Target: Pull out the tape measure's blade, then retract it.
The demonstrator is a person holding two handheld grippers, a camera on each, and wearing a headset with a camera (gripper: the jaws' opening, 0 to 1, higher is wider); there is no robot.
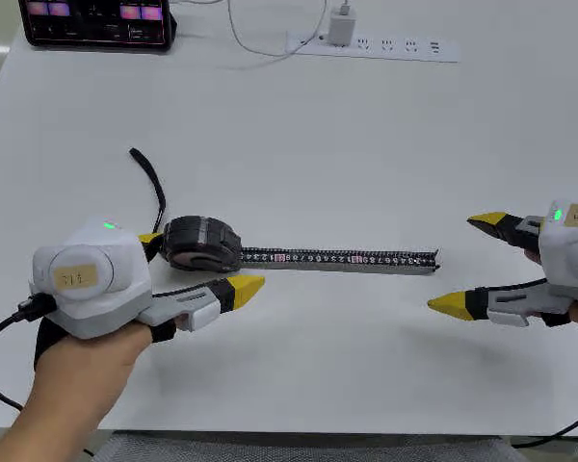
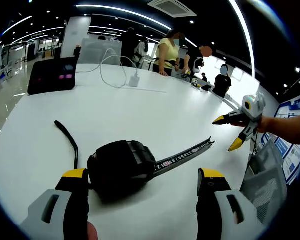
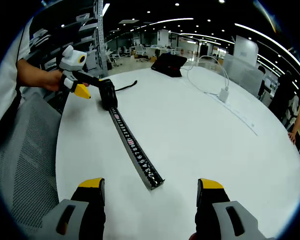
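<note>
Both spread wide: left hand-held gripper flanks tape measure; right hand-held gripper faces blade numbered 3–9.

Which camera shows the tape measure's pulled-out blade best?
The right gripper view: the blade runs up its middle, digits readable. The head view shows it whole but small; the left gripper view, a short stretch beyond the case.

Noted black tape measure lying on white bench, dark numbered blade drawn out flat and straight, black strap curling behind.
</note>
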